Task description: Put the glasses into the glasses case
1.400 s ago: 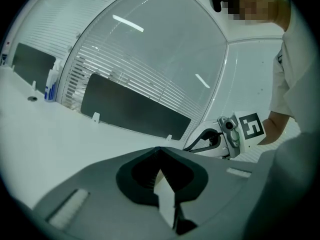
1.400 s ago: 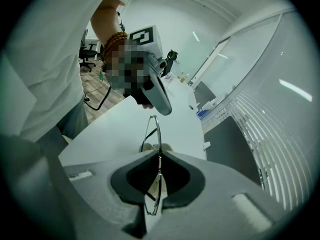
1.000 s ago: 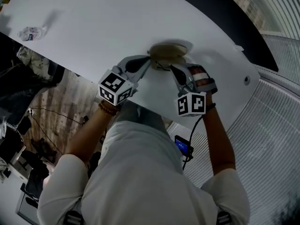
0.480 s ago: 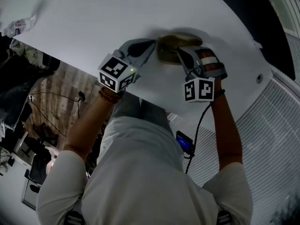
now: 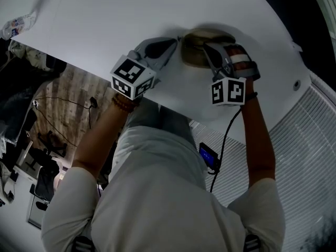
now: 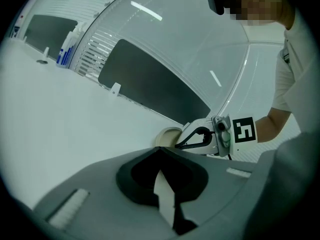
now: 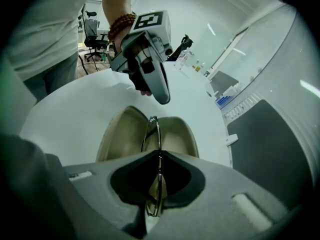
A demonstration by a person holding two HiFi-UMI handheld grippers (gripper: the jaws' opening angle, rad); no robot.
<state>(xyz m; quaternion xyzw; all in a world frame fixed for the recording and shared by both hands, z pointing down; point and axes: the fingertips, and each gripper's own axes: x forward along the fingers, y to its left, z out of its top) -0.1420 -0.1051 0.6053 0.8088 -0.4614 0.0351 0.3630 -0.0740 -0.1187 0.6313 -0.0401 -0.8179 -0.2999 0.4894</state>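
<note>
Glasses clamped in right claw, lower than before, over open case, left claw together, empty

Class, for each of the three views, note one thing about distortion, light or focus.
Head view: the wide lens bows the straight table edge into a curve, and the case casts a soft shadow. Left gripper view: the corners go black, and a lamp streak glares overhead. Right gripper view: the glasses look sharp, while the right tongs loom large and soft.
</note>
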